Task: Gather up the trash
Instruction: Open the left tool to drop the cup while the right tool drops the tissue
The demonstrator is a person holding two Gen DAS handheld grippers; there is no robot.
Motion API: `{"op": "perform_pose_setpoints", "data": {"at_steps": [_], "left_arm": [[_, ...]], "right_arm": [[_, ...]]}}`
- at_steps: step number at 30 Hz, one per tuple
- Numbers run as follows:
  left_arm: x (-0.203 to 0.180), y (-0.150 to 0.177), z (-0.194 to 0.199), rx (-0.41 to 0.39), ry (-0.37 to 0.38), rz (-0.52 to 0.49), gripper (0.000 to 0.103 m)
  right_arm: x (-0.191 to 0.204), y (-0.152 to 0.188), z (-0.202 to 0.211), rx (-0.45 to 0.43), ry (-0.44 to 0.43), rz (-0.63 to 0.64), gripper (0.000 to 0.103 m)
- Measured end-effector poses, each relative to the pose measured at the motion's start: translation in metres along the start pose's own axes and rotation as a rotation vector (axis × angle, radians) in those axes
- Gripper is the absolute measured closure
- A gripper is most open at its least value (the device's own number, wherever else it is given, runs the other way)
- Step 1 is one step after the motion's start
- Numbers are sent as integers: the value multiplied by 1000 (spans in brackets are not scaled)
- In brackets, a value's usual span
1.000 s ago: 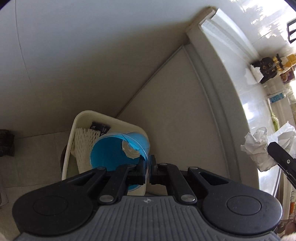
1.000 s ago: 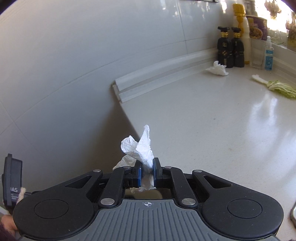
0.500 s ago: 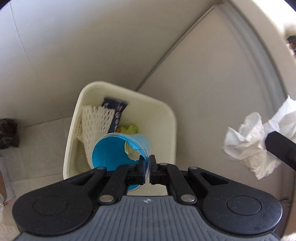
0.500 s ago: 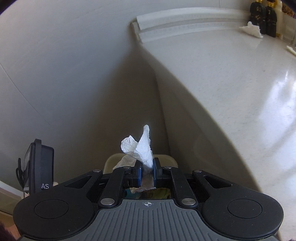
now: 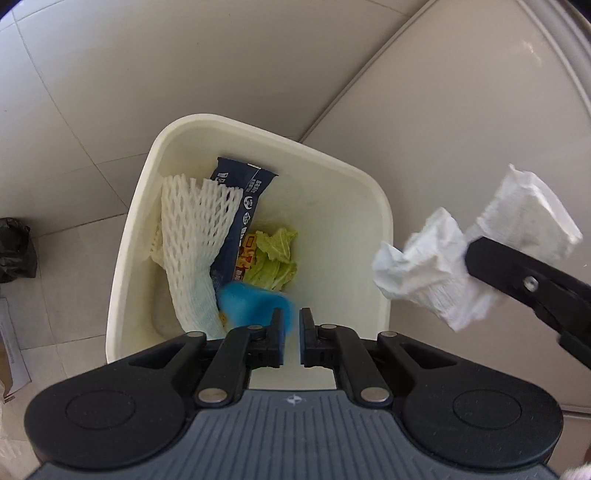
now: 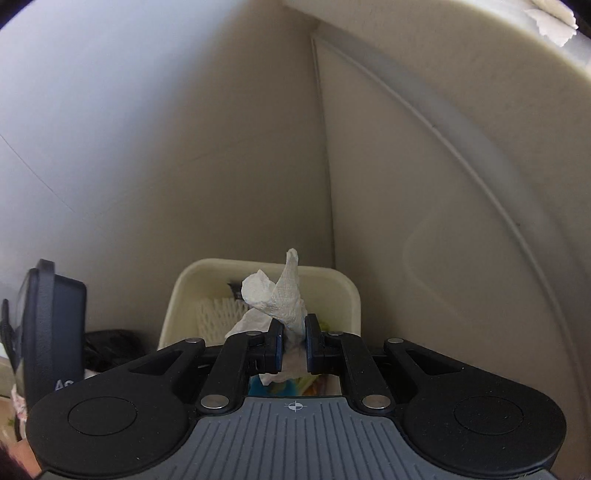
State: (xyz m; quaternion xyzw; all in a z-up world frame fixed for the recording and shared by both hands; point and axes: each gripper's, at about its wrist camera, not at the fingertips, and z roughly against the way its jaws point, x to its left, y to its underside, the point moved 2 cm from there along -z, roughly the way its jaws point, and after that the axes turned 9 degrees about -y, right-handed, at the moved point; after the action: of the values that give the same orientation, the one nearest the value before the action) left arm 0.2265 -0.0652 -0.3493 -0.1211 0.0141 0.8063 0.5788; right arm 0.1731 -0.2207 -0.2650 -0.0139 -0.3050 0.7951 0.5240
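Observation:
A cream trash bin (image 5: 258, 129) stands on the floor below my left gripper (image 5: 291, 325), whose jaws are opening. A blurred blue cup (image 5: 247, 304) is loose just past the left finger, inside the bin. The bin also holds a white foam net (image 5: 192, 229), a dark blue wrapper (image 5: 240, 199) and a green leaf (image 5: 273, 258). My right gripper (image 6: 293, 332) is shut on a crumpled white paper towel (image 6: 280, 295), (image 5: 424, 266) and hangs over the bin's (image 6: 207, 267) right rim.
A beige cabinet door (image 5: 461, 129) rises to the right of the bin, a tiled wall behind it. A black bag (image 5: 14, 247) and papers (image 5: 11, 350) lie on the floor at left. Another white tissue (image 6: 554, 22) shows on the counter edge above.
Both grippers have come down from counter height to the bin. The left jaws have parted and the blue cup has slipped out into the bin. The right still holds the paper towel.

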Motion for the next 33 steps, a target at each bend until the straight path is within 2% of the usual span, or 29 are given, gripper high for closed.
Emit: {"op": "perform_pose_setpoints", "data": {"at_steps": [6, 10, 12, 14, 16, 18, 24, 33], "left_arm": [[2, 2, 1, -15, -7, 11, 83], [5, 3, 1, -21, -13, 23, 82], [7, 2, 0, -20, -17, 30, 78], [9, 2, -1, -24, -20, 39, 74], [10, 2, -1, -26, -21, 45, 72], [12, 3, 0, -23, -22, 49, 70], [14, 5, -1, -17, -25, 52, 63], [13, 6, 5, -28, -25, 43, 57]], "right_arm": [[-3, -1, -25, 27, 19, -1, 93], [-6, 1, -37, 47, 23, 2, 92], [-7, 2, -43, 60, 28, 1, 85], [-7, 1, -47, 65, 23, -12, 85], [-13, -2, -50, 77, 14, -35, 77], [-17, -4, -50, 75, 19, -51, 66], [-20, -5, -46, 74, 34, -70, 50], [-20, -7, -48, 70, 26, -63, 49]]}}
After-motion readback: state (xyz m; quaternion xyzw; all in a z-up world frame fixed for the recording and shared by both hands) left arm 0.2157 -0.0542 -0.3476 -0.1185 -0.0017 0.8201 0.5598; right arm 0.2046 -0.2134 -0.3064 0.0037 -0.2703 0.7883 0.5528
